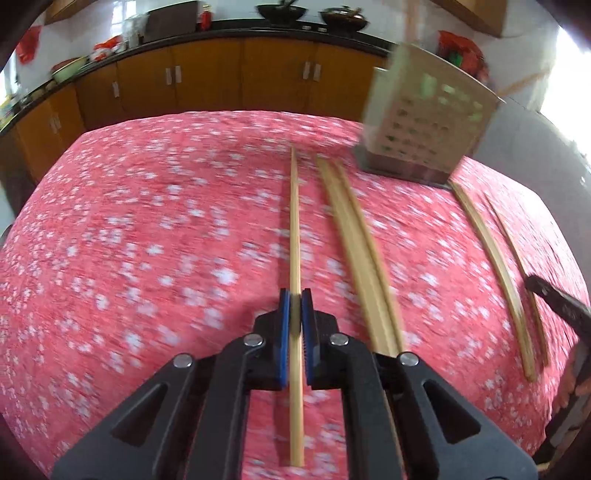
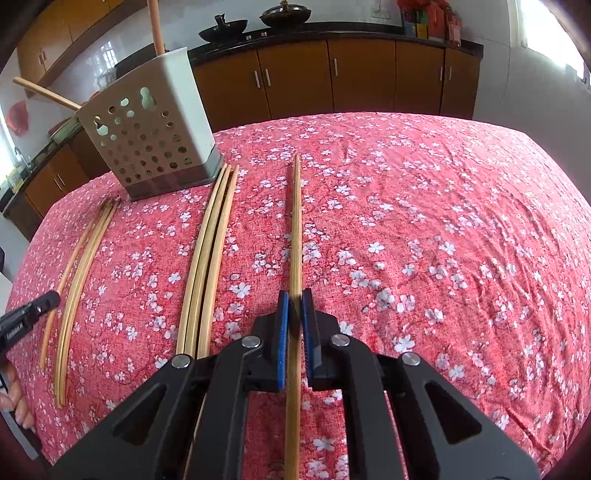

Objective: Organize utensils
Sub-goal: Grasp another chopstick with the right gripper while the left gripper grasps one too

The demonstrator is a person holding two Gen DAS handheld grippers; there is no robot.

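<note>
Chopsticks dominate both wrist views, and each hand-held gripper is clamped on one. Nearest in the left wrist view, the left hand-held gripper (image 1: 295, 297) has its blue pads closed against a single chopstick (image 1: 294, 229), which runs forward from between the jaws over the red floral cloth (image 1: 147, 240) of the tabletop. Likewise, in the right wrist view, the right hand-held gripper (image 2: 294, 298) is shut on a darker chopstick (image 2: 296, 229) pointing toward the far edge. Beside these, a bundle of about three chopsticks (image 2: 210, 251) lies flat on the cloth, and farther to the left a second loose group (image 2: 79, 266) lies near the other gripper's tip. Beyond them, toward the far left edge of the tabletop, stands the perforated utensil holder (image 2: 147, 129), upright, with two wooden handles (image 2: 157, 26) projecting from its top; what else it contains cannot be seen. Judged from this layout, the task is at an early to middle stage: two chopsticks are gripped but not yet deposited, and at least two groups remain on the cloth. Faint white lettering appears on the left gripper's arm at the right view's left edge, too small to read; no other writing is legible.
</note>
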